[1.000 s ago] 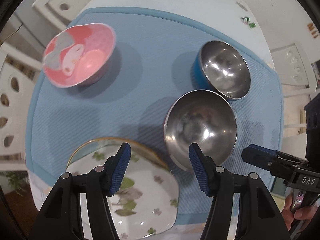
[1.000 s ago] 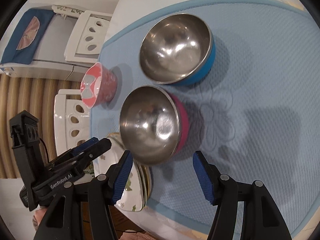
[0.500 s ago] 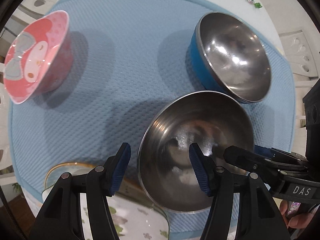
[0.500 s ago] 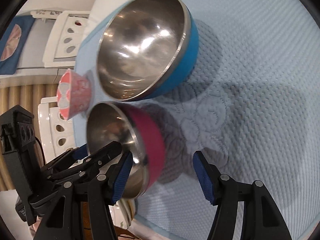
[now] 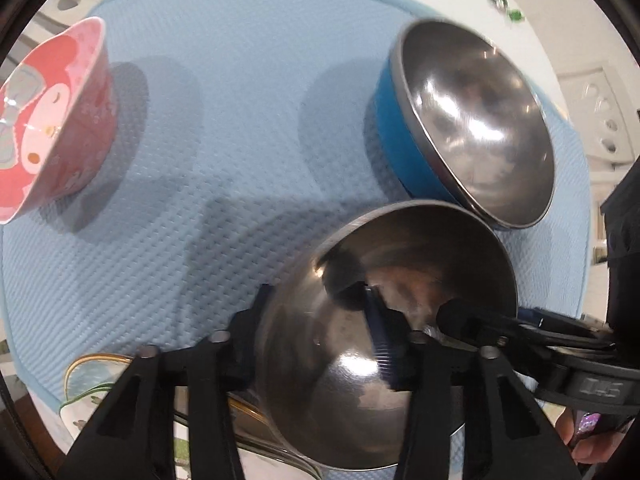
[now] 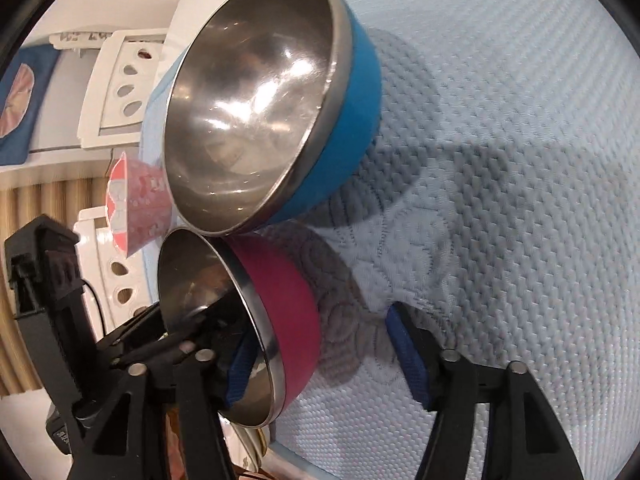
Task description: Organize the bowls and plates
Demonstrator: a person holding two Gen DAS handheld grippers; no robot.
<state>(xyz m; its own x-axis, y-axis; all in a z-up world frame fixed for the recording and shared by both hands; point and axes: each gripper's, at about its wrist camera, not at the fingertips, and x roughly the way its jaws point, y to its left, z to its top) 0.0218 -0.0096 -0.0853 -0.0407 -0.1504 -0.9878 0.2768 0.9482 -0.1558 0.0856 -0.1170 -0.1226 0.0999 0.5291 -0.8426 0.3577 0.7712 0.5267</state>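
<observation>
A steel bowl with a magenta outside (image 5: 400,320) (image 6: 288,312) sits near the mat's front edge. My left gripper (image 5: 316,320) is open and straddles its near-left rim, one finger inside, one outside. My right gripper (image 6: 320,352) is open and straddles its right wall, the left finger inside the bowl. A steel bowl with a blue outside (image 5: 472,120) (image 6: 272,112) stands just behind it, touching or nearly so. A pink cartoon bowl (image 5: 52,120) (image 6: 136,200) stands at the far left. A floral plate (image 5: 100,380) lies under my left gripper.
Everything rests on a light blue textured mat (image 5: 240,120) (image 6: 500,200) on a white round table. White chairs (image 6: 124,76) stand beyond the table edge. The mat's front edge (image 6: 340,464) is close below the magenta bowl.
Both grippers have moved down and forward onto the magenta bowl; their fingers now straddle its rim from opposite sides. The bowls fill more of both views.
</observation>
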